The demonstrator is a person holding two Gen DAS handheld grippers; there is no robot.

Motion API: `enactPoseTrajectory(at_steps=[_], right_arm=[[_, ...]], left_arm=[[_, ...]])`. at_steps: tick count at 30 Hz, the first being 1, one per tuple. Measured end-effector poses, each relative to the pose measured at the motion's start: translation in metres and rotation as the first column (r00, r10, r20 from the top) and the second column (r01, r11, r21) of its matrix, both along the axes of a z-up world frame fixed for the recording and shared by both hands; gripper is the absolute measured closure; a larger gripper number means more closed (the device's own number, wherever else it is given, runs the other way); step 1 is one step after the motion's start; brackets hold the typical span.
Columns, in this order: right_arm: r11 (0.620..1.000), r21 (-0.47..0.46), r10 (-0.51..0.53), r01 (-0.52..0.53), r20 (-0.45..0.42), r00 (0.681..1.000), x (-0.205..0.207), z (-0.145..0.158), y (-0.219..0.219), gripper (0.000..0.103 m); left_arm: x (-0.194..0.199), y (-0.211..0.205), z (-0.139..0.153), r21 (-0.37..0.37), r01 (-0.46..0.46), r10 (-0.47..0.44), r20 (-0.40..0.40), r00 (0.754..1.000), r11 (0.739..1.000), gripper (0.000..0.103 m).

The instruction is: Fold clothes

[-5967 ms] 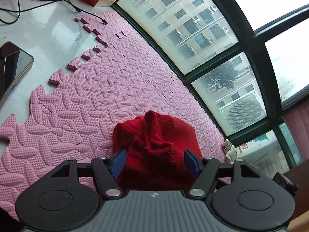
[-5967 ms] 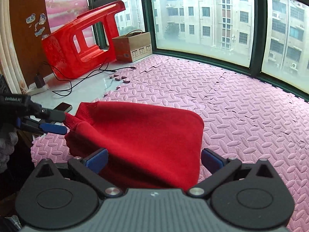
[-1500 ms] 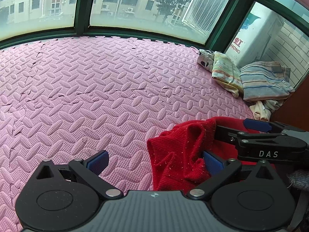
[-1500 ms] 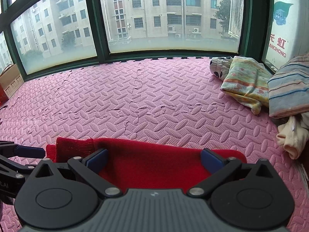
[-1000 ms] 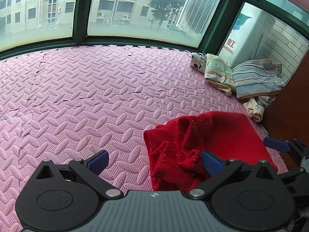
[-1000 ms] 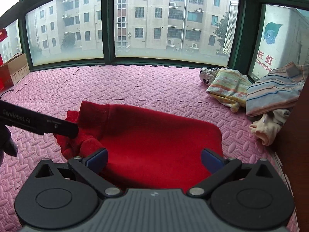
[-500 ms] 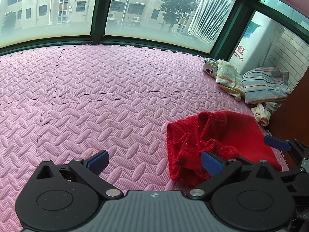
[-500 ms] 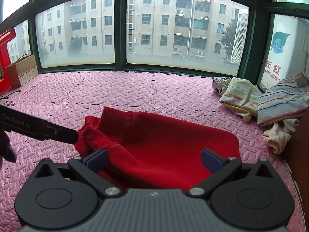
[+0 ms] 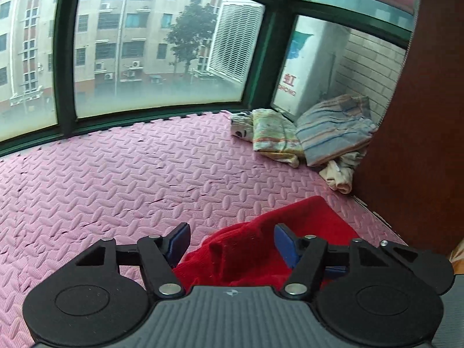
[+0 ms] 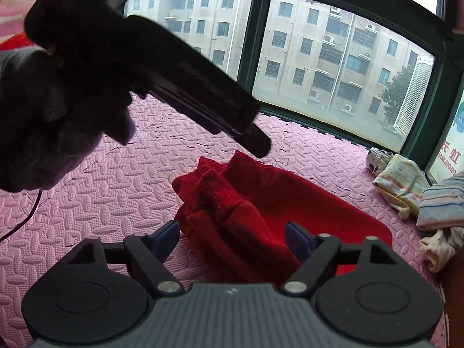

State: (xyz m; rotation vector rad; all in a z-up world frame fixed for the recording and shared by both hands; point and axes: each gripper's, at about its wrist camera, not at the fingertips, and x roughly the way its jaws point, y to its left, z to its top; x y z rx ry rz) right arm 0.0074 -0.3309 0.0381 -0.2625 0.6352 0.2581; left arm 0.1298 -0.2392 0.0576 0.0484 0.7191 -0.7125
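Pink foam puzzle mat [image 9: 121,174] covers the floor up to the green-framed window [image 9: 66,66]. Brown cabinet side [image 9: 417,145] stands at the mat's right edge.

Red knit sweater [image 10: 290,203] lies on the mat near the cabinet, body flat, sleeve and cuff end bunched in ridges on its left side.

Pile of other clothes in the corner by the window: striped blue garment [image 9: 333,133] on top, pastel patterned cloth [image 9: 272,133] beside it, cream piece [image 9: 339,174] below.

Left gripper [image 9: 232,242]: fingers spread apart, nothing pinched, over the sweater's bunched end. Contact with the fabric cannot be told.

Right gripper [image 10: 232,239]: fingers spread apart, nothing pinched, sweater's folded sleeve between and below them.
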Motion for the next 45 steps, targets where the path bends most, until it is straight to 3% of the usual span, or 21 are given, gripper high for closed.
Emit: enactPoseTrajectory(at_steps=[1, 5, 8, 12, 13, 18, 23, 24, 25, 30, 33, 37, 42, 45], right_arm=[[1.0, -0.011, 0.009, -0.009, 0.001, 1.0, 0.0, 0.0, 0.001, 0.037], [0.999, -0.017, 0.028, -0.028, -0.007, 1.0, 0.005, -0.002, 0.001, 0.044], [0.999, -0.002, 0.039, -0.039, -0.004, 0.999, 0.007, -0.001, -0.001, 0.051], [0.996, 0.082, 0.024, -0.023, 0.0, 1.0, 0.007, 0.007, -0.008, 0.052], [0.996, 0.086, 0.023, -0.023, 0.003, 1.0, 0.007, 0.009, -0.009, 0.052], [0.994, 0.111, 0.007, -0.009, 0.011, 1.0, 0.007, 0.014, -0.015, 0.058], [1.0, 0.024, 0.014, -0.014, 0.008, 1.0, 0.01, 0.005, -0.007, 0.06], [1.0, 0.005, 0.02, -0.02, 0.009, 1.0, 0.012, 0.002, -0.005, 0.065], [1.0, -0.005, 0.029, -0.029, 0.012, 0.999, 0.012, -0.001, -0.004, 0.078], [1.0, -0.005, 0.031, -0.031, 0.041, 0.999, 0.008, 0.0, -0.006, 0.095], [0.998, -0.045, 0.057, -0.053, 0.098, 0.994, -0.005, 0.009, -0.006, 0.096], [0.991, -0.115, 0.085, -0.071, 0.115, 0.99, -0.008, -0.001, 0.004, 0.096], [0.955, -0.276, 0.157, -0.112, 0.148, 0.976, -0.012, -0.026, 0.027, 0.096], [0.952, -0.279, 0.162, -0.122, 0.127, 0.979, -0.01, -0.032, 0.027, 0.092]], left_arm=[[0.003, -0.008, -0.001, 0.01, 0.027, -0.027, -0.005, 1.0, 1.0, 0.036], [0.013, -0.033, -0.01, 0.048, 0.115, -0.114, -0.029, 0.993, 0.992, 0.037], [0.018, -0.046, -0.019, 0.079, 0.161, -0.157, -0.049, 0.986, 0.984, 0.049], [0.028, -0.048, -0.026, 0.094, 0.175, -0.168, -0.08, 0.982, 0.98, 0.082], [0.031, -0.046, -0.027, 0.083, 0.177, -0.17, -0.091, 0.981, 0.981, 0.084], [0.043, -0.036, -0.028, 0.019, 0.17, -0.165, -0.153, 0.974, 0.985, 0.087], [0.05, -0.034, -0.028, -0.019, 0.148, -0.149, -0.196, 0.969, 0.989, 0.088], [0.051, -0.033, -0.028, -0.025, 0.144, -0.146, -0.203, 0.968, 0.989, 0.088], [0.052, -0.033, -0.027, -0.034, 0.143, -0.147, -0.209, 0.967, 0.989, 0.088], [0.06, -0.03, -0.022, -0.07, 0.127, -0.14, -0.237, 0.961, 0.989, 0.089], [0.067, -0.023, -0.022, -0.119, 0.099, -0.127, -0.263, 0.956, 0.988, 0.09], [0.08, -0.009, -0.038, -0.209, 0.014, -0.093, -0.373, 0.923, 0.978, 0.09], [0.087, 0.007, -0.059, -0.264, -0.07, -0.058, -0.45, 0.891, 0.962, 0.09], [0.087, 0.008, -0.06, -0.259, -0.062, -0.064, -0.449, 0.891, 0.964, 0.09]])
